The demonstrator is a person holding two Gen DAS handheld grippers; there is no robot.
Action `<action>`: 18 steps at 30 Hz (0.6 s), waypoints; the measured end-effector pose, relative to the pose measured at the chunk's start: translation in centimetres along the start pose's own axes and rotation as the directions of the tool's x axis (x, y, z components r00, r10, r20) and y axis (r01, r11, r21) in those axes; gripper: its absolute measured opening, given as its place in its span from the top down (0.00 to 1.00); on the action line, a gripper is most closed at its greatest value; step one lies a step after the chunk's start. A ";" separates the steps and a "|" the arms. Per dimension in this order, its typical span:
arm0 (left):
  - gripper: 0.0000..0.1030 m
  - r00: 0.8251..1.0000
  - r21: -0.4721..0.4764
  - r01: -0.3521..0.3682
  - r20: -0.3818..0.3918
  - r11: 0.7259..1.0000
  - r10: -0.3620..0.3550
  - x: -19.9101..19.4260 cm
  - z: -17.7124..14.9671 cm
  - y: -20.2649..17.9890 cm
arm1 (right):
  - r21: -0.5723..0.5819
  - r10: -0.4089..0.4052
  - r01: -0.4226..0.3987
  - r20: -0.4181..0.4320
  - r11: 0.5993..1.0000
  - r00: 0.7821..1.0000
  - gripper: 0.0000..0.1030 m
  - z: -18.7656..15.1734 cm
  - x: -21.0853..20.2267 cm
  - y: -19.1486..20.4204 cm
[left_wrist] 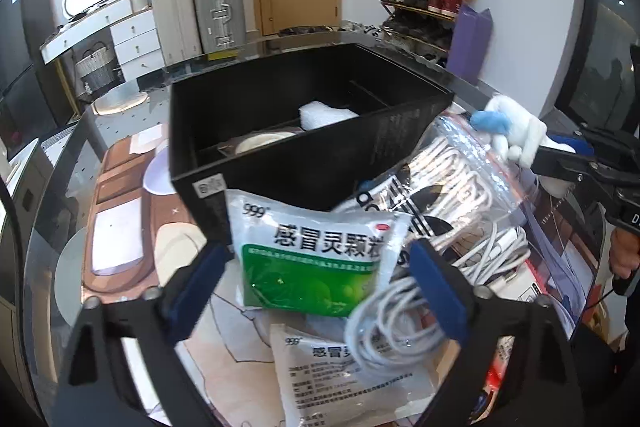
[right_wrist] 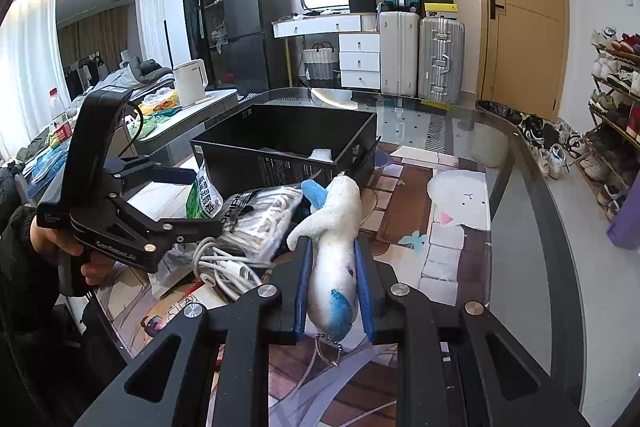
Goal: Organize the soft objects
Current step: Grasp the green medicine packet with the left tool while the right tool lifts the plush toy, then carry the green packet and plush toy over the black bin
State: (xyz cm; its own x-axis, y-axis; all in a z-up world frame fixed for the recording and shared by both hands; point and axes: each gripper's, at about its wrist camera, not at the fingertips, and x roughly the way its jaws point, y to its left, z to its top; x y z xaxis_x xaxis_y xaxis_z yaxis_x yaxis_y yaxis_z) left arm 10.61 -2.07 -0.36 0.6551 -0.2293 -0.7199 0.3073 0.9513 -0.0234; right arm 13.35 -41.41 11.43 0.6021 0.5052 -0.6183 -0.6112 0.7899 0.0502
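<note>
Currently right claw (right_wrist: pixel 334 283) pinches white-and-blue plush toy (right_wrist: pixel 334 227), long axis along fingers; black divided box (right_wrist: pixel 280 163) straight ahead. Left claw (left_wrist: pixel 320 275) spread around green-white medicine sachet (left_wrist: pixel 316 255).

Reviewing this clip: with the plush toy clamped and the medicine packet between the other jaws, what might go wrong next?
1. The right gripper pinches the plush toy low on its body, so the free end may catch the black box wall.
2. The left gripper's open jaws flank the green medicine packet beside the white cable, so closing may snag the cable.
</note>
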 end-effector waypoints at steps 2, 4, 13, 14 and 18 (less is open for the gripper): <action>0.27 1.000 0.010 0.012 0.002 1.000 -0.012 -0.1 -0.1 -0.2 | 0.001 0.001 -0.001 0.000 1.000 1.000 0.80 0.0 0.0 0.1; 0.38 1.000 0.021 0.006 0.011 1.000 -0.006 -0.3 -0.2 -0.4 | 0.000 0.001 -0.001 0.000 1.000 1.000 0.80 0.0 0.0 0.1; 0.46 0.997 0.000 -0.011 0.083 1.000 0.011 -2.5 -1.1 -0.7 | 0.001 0.016 -0.016 0.009 1.000 1.000 0.80 0.0 -0.2 0.6; 0.46 0.996 -0.003 -0.012 0.094 1.000 0.012 -2.8 -1.1 -0.7 | 0.000 0.019 -0.019 0.011 1.000 1.000 0.80 0.1 -0.2 0.6; 0.46 0.990 -0.047 -0.011 0.139 0.999 0.017 -4.5 -0.8 0.0 | 0.000 0.028 -0.028 0.019 1.000 0.999 0.80 0.1 -0.4 0.9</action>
State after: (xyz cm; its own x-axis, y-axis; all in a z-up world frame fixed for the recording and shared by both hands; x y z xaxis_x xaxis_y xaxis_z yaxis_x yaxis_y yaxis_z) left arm 7.13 -0.84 2.36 0.7498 -0.2395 -0.6168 0.2677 0.9623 -0.0482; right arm 12.66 -40.84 11.81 0.5942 0.5334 -0.6020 -0.6280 0.7753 0.0671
